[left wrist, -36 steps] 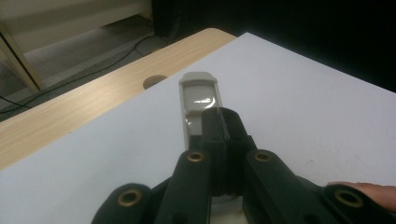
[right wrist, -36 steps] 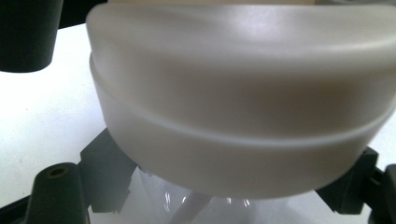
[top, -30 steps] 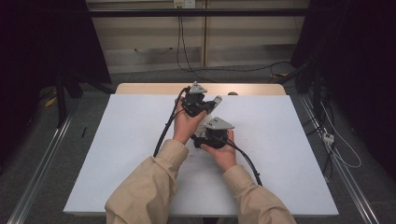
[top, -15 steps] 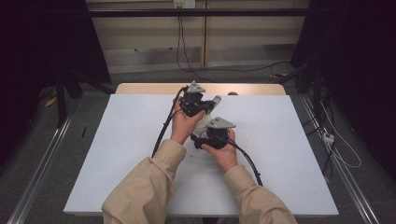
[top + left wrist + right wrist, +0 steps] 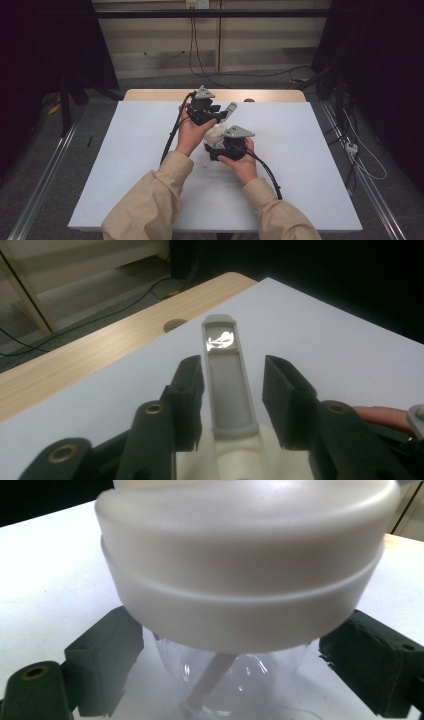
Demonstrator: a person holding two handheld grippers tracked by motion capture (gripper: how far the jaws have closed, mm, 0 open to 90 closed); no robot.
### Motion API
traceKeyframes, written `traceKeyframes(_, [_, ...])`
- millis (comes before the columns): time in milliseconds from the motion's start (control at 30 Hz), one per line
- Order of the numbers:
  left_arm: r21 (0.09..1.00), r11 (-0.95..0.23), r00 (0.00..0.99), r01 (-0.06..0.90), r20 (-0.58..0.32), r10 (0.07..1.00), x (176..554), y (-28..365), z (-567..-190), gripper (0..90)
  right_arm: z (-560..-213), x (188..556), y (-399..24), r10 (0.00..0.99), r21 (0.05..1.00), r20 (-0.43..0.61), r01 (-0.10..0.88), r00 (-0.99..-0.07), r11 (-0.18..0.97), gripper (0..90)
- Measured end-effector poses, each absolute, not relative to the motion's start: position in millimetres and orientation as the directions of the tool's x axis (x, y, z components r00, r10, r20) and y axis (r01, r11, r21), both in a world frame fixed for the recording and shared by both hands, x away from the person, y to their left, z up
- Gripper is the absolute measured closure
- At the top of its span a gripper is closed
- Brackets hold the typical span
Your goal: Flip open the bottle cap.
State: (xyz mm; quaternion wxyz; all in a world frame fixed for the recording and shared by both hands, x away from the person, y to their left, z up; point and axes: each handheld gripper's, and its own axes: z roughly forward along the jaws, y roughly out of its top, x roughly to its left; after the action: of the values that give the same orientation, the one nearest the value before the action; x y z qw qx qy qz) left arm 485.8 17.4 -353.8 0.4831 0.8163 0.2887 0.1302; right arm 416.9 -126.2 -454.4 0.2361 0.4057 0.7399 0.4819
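Gripping clear bottle [image 5: 235, 680] below white cap [image 5: 245, 560], right gripper [image 5: 226, 148]; left gripper [image 5: 206, 111] jaws apart astride grey spout [image 5: 226, 380].

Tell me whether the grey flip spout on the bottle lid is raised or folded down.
Raised: the grey spout stands up from the cream lid between the left gripper's jaws.

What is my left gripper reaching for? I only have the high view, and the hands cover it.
Observer: A grey flip tab on a white lid. It stands between the left gripper's open jaws, with a gap on one side.
Operator: What's under that lid?
Observer: A clear container with a pale tube inside.
Operator: Where's my right gripper on it?
Observer: The right gripper's jaws flank the clear wall just below the lid; I cannot tell whether they press it.
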Motion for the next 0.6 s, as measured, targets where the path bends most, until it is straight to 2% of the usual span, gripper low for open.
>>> traceKeyframes(133, [0.852,-0.358,0.795,0.382,-0.105,0.598,485,24,-354,48.1,-453,414,-127,0.824,0.898,0.035,0.38,-0.566,0.223,9.7])
traceKeyframes(233, [0.85,-0.355,0.785,0.39,-0.105,0.611,483,29,-353,38.0,-453,412,-130,0.824,0.901,0.031,0.373,-0.565,0.222,10.7])
traceKeyframes(400, [0.846,-0.354,0.78,0.398,-0.11,0.616,479,35,-351,26.1,-454,409,-138,0.827,0.895,0.047,0.392,-0.56,0.215,10.4])
traceKeyframes(600, [0.829,-0.393,0.797,0.397,-0.099,0.596,470,42,-354,19.9,-454,405,-146,0.828,0.891,0.062,0.405,-0.557,0.206,10.1])
